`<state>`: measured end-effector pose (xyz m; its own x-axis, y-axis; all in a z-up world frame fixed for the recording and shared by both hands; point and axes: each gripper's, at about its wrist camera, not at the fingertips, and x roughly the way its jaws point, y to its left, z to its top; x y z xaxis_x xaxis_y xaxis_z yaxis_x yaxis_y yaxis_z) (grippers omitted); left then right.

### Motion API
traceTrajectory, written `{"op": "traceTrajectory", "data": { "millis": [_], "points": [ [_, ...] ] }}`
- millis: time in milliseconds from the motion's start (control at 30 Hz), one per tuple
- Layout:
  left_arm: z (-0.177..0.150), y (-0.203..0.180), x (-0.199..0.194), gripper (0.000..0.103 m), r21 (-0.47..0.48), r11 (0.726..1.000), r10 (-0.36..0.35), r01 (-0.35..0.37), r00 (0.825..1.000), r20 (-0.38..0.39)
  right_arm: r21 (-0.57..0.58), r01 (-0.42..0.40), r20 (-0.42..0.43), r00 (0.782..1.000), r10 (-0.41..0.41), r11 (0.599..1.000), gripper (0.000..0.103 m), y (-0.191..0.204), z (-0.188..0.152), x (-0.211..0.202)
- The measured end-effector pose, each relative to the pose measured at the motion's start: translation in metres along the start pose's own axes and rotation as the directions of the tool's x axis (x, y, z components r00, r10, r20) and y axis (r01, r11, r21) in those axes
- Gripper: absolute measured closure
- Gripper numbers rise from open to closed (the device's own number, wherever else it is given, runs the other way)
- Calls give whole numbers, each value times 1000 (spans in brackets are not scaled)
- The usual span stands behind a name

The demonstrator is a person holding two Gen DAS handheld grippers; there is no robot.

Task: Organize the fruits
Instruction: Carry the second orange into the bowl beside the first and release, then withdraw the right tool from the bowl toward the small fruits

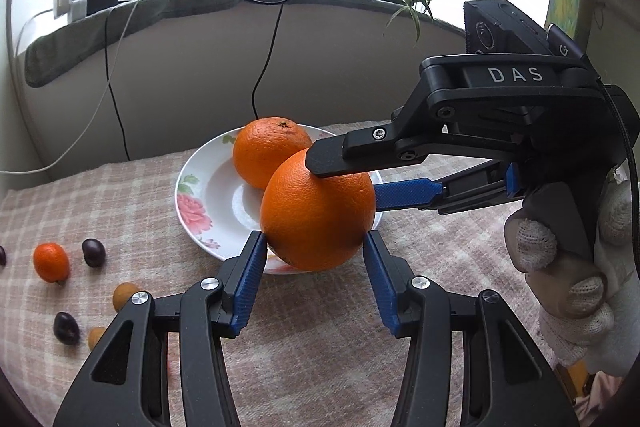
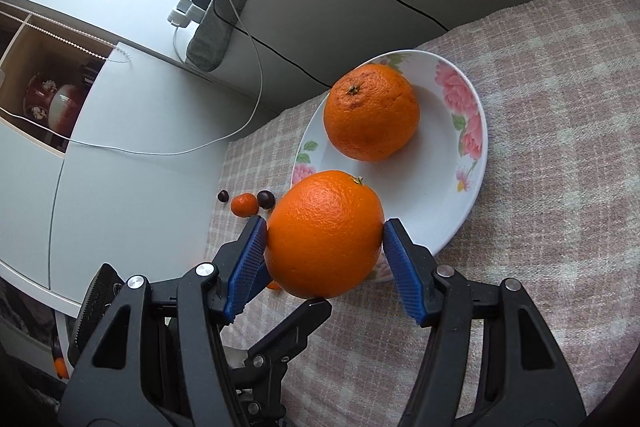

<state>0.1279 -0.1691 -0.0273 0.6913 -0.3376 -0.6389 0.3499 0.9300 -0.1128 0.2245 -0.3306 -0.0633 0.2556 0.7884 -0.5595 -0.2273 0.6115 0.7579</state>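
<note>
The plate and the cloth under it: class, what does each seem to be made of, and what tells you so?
The plate looks like glazed ceramic or porcelain: white, smooth, with a soft sheen and printed pink flowers on the rim; melamine cannot be ruled out. The cloth looks like a woven textile, matt and slightly fuzzy, in a pink and beige check.

Both cameras ride on the hand-held grippers, looking down and forward along their fingers from close range. The left wrist view faces the far window sill (image 1: 132,23); the right wrist view is rolled, facing left. Both share the held orange (image 1: 316,211) (image 2: 324,235) and floral plate (image 1: 208,187) (image 2: 460,163).
</note>
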Motion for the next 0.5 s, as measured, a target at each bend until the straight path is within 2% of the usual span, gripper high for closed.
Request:
{"op": "traceTrajectory", "data": {
  "millis": [67, 167, 433, 500],
  "points": [
    [1, 0, 0, 58, 8, 1000, 18, -18, 1000, 7, 4, -1, 0, 1000, 1, 1000, 40, -2, 0, -1],
    [3, 2, -3, 58, 12, 999, 34, -34, 999, 13, 10, -27, 24, 999, 27, 1000, 40, -3, 2, -8],
    [-1, 13, -17, 58, 10, 998, 54, -54, 998, 20, -1, 5, 93, 996, -5, 1000, 39, -3, 6, -31],
    [-3, 18, -21, 58, 2, 998, 60, -60, 998, 20, -10, 24, 97, 995, -23, 1000, 36, -2, 4, -33]
  ]
}}
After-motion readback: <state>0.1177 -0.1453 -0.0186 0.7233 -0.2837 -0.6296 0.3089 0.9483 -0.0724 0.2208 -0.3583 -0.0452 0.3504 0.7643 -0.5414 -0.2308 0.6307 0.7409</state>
